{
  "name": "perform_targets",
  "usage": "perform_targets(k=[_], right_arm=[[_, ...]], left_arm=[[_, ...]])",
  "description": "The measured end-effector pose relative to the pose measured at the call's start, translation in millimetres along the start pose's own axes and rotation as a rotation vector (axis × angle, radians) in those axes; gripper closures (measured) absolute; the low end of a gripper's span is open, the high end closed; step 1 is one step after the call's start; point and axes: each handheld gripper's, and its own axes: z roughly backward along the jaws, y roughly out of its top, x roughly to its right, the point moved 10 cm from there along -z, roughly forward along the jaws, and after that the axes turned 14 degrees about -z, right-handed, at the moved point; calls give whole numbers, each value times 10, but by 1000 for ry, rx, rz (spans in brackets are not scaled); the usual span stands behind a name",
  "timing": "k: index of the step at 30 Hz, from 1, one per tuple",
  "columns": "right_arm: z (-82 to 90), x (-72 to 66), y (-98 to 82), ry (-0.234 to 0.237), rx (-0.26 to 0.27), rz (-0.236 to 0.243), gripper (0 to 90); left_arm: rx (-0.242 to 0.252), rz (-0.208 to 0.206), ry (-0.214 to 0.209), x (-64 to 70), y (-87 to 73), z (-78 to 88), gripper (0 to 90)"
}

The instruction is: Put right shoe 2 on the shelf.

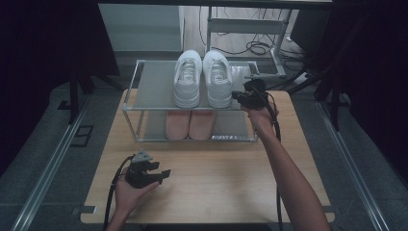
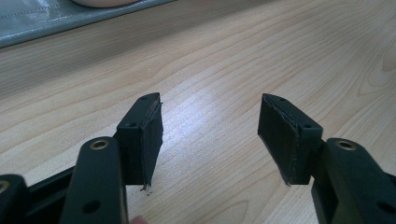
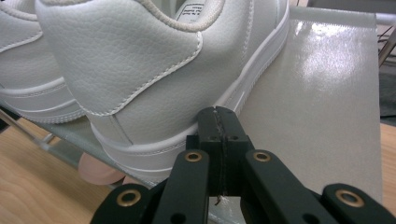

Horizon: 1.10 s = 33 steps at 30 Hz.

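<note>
My right gripper (image 3: 219, 116) has its jaws pressed together on nothing — the white shoe (image 3: 154, 70) on the shelf (image 3: 322, 93) sits just ahead, its heel touching them. It looks light but stiff — I'd grab the heel rim. My left gripper (image 2: 210, 135) has its jaws apart over the bench (image 2: 233, 56).

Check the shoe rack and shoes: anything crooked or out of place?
Nothing stands out. The white sneakers sit paired and parallel on the rack's top shelf, the pink shoes paired below.
</note>
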Motion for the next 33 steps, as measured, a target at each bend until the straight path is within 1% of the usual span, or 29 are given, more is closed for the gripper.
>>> perform_targets(k=[1,4,6,8,10,12,15,17,19,21,23,26,29,31,33], right_arm=[[1,-10,4,-5,4,2,898],[-8,-56,-6,20,-7,-5,897],[-18,-91,-4,24,-4,-1,897],[-29,-135,0,39,-6,-6,897],[-41,-185,-2,50,-8,-1,898],[-54,-219,-4,51,-10,9,897],[-54,-224,-3,46,-9,9,897],[-55,-199,-17,58,-17,-11,897],[-54,-208,-18,59,-14,-15,897],[-55,-227,-10,57,-8,-8,897],[-64,-248,-14,70,-19,-13,897],[-67,-255,-22,64,-19,-3,897],[-64,-234,-31,76,-22,-10,897],[-56,-222,-36,81,-20,-13,896],[-33,-227,-33,95,-12,-18,896]], left_arm=[[1,-2,0,-1,1,1,405],[-1,-4,-1,-6,-1,2,405],[-4,-5,-2,-10,-6,0,406],[-2,-4,-2,-14,-8,0,405],[-1,-4,-3,-15,-7,6,405],[1,0,-2,-16,-6,12,406],[3,2,0,-19,-5,20,405],[3,-1,-1,-21,-5,17,406],[-1,-3,-4,-14,-8,6,406],[-4,-7,-4,-9,-10,1,406],[-1,-4,-3,-12,-7,3,406],[0,-3,0,-22,-7,15,406],[0,-2,0,-25,-10,17,406],[2,-1,-1,-27,-10,20,406],[3,1,1,-33,-11,27,406]])
